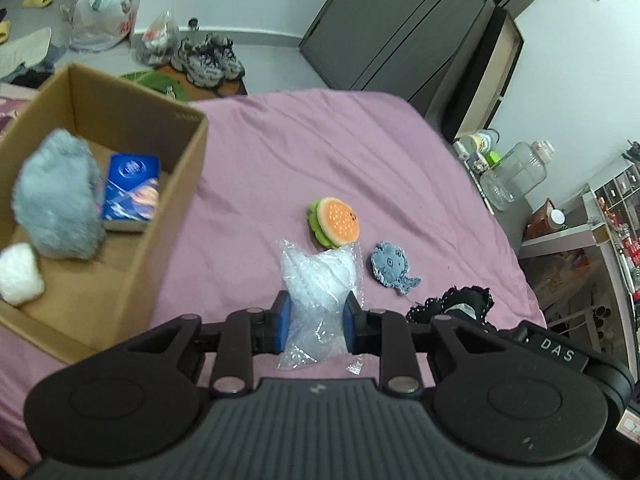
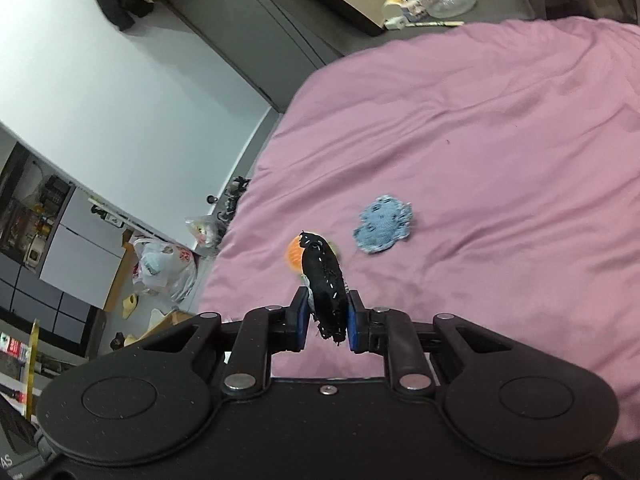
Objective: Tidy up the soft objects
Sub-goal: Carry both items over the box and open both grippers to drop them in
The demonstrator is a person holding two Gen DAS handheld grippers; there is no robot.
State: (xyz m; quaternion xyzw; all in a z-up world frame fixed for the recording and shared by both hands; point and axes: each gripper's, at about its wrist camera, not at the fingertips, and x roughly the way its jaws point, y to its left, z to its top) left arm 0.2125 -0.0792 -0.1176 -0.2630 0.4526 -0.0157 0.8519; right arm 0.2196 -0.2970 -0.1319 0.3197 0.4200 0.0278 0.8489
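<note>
Gripping bubble wrap (image 1: 318,292) — black lace (image 2: 326,288).

The right claw (image 2: 327,317) was closed on a black lace-trimmed cloth (image 2: 325,288), which stood up between its blue pads (image 2: 351,326) above the pink bed (image 2: 500,152). Just behind the cloth, an orange plush (image 2: 294,254) peeked out, mostly hidden. Near it, a blue knitted toy (image 2: 383,229) lay flat on the sheet. Off the bed's edge, a white plastic bag (image 2: 164,268) sat on the floor.
</note>
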